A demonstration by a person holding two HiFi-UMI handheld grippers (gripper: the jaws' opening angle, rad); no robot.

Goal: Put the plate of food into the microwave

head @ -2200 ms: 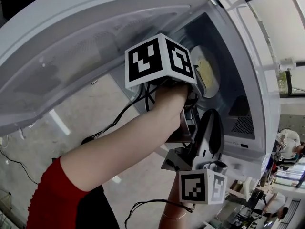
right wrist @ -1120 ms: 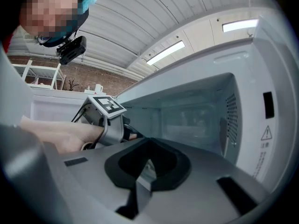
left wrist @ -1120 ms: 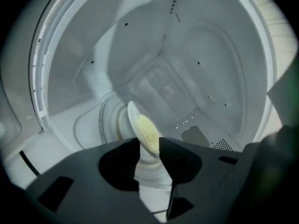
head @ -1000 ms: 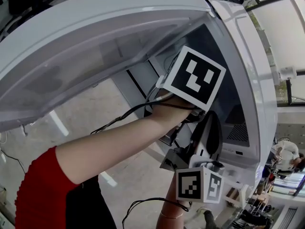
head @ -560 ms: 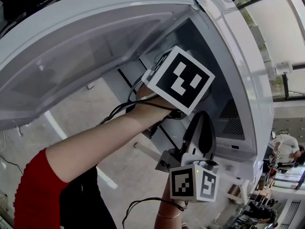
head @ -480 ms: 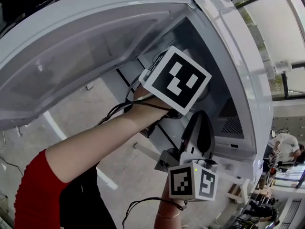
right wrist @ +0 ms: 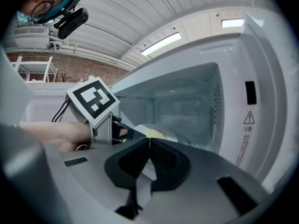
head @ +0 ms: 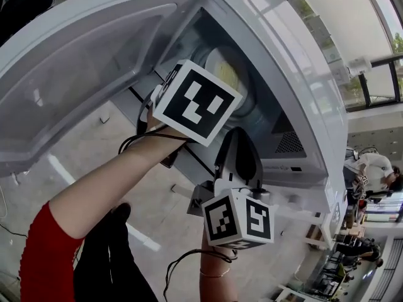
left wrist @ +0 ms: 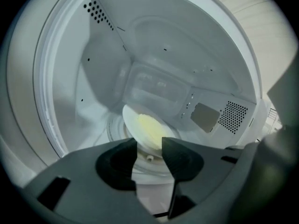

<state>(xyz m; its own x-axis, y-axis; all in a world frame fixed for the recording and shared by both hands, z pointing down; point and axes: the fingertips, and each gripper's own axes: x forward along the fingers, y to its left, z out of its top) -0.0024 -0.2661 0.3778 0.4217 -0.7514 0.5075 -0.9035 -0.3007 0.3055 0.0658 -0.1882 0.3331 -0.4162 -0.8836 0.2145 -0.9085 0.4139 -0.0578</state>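
Left gripper view: the left gripper [left wrist: 149,142], whose jaws have just been opening, stands spread with nothing between; the plate of food [left wrist: 145,126] sits just ahead inside the microwave [left wrist: 60,78]. It looks stiff and probably fragile, so take its near rim. The right gripper [right wrist: 149,141] is pressed together, empty.

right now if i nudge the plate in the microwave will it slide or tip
The plate looks rigid and glazed, so probably stiff, slippery and breakable. It sits on the turntable, so a push would likely slide it rather than tip it.
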